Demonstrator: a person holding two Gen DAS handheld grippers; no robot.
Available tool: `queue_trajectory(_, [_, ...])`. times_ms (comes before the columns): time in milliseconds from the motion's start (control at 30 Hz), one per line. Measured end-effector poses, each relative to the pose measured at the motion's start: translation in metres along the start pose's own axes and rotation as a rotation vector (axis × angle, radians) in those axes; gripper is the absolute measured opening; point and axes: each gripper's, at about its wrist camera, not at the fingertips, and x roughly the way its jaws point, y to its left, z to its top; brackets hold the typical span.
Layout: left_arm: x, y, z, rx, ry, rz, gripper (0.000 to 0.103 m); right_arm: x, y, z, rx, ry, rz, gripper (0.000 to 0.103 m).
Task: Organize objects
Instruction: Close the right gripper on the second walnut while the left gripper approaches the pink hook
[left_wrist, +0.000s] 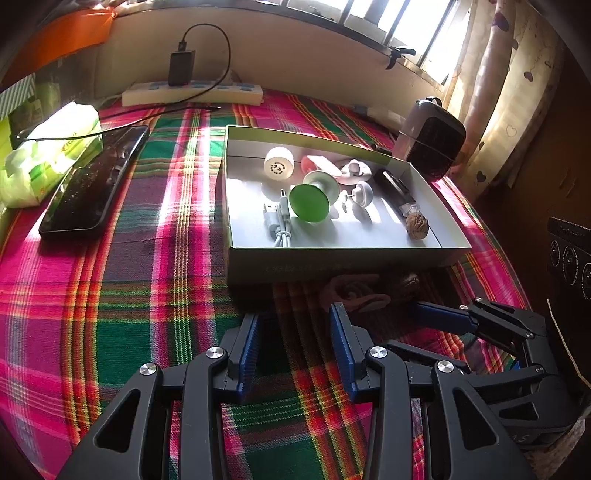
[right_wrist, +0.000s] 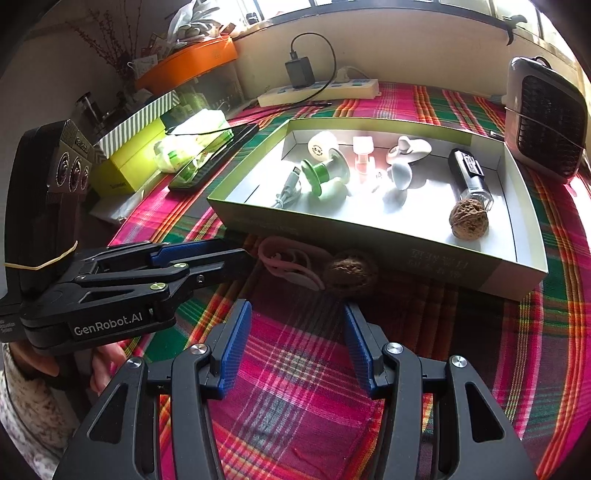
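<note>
A shallow cardboard box on the plaid cloth holds a green spool, a white cap, a cable, white knobs, a black bottle and a walnut. In front of the box lie a pink clip and a second walnut. My left gripper is open and empty, just short of the box front. My right gripper is open and empty, near the pink clip and walnut.
A black phone and a tissue pack lie left. A power strip with a charger sits at the back wall. A small heater stands at the right. Boxes are stacked far left.
</note>
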Motion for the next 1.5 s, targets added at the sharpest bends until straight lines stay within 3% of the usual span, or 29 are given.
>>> queue_trajectory(267, [0.003, 0.0, 0.005, 0.008, -0.003, -0.014, 0.035, -0.012, -0.02, 0.004, 0.102, -0.06, -0.101, 0.051])
queue_trajectory(400, [0.004, -0.002, 0.005, 0.013, -0.002, -0.022, 0.035, -0.009, -0.025, 0.011, 0.166, -0.067, -0.094, 0.051])
queue_trajectory(833, [0.006, -0.005, 0.005, 0.031, 0.005, -0.037, 0.035, -0.005, -0.027, 0.013, 0.194, -0.081, -0.172, 0.051])
queue_trajectory(1000, [0.007, -0.009, 0.005, 0.052, 0.014, -0.05, 0.035, -0.007, -0.028, 0.011, 0.185, -0.07, -0.163, 0.035])
queue_trajectory(1500, [0.015, -0.03, 0.009, 0.131, 0.028, -0.094, 0.035, -0.023, -0.041, -0.001, 0.187, -0.076, -0.201, 0.035])
